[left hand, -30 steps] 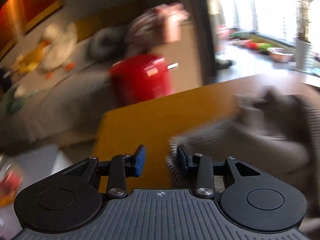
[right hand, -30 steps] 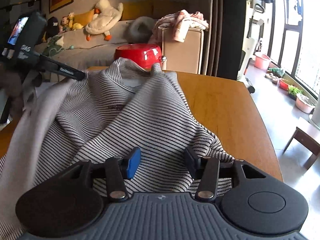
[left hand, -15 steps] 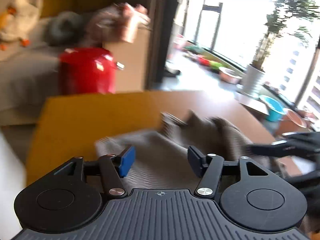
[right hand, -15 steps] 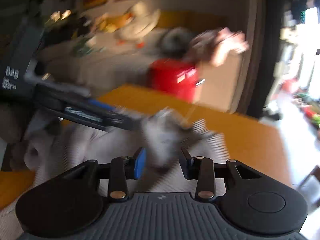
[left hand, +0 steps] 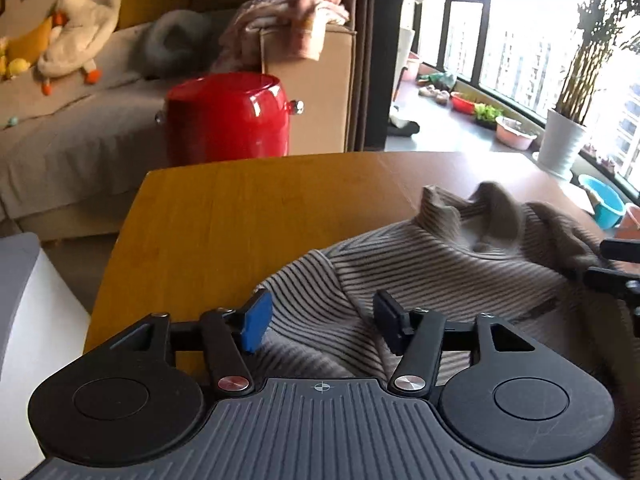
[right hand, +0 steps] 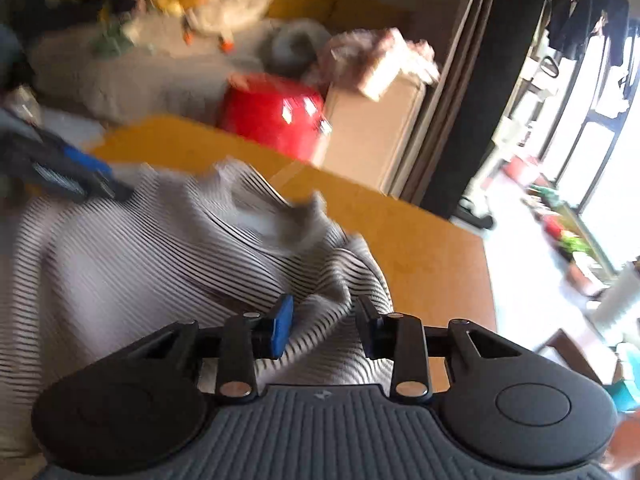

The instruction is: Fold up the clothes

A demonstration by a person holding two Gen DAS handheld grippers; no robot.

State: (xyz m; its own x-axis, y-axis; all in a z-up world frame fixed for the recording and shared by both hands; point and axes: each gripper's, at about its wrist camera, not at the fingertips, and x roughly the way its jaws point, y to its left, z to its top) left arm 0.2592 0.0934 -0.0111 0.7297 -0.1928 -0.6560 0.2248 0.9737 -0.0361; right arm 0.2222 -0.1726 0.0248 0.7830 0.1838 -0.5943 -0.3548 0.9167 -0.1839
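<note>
Sweater lies rumpled on table; left gripper and right gripper hover over sweater, jaws apart, gripping nothing.

text: none legible | labels: none | numbers: none | brands: none

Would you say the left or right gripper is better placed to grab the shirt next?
Probably the left gripper: its open jaws frame a raised fold of the shirt. The right gripper is open too, but its view is blurred.
</note>
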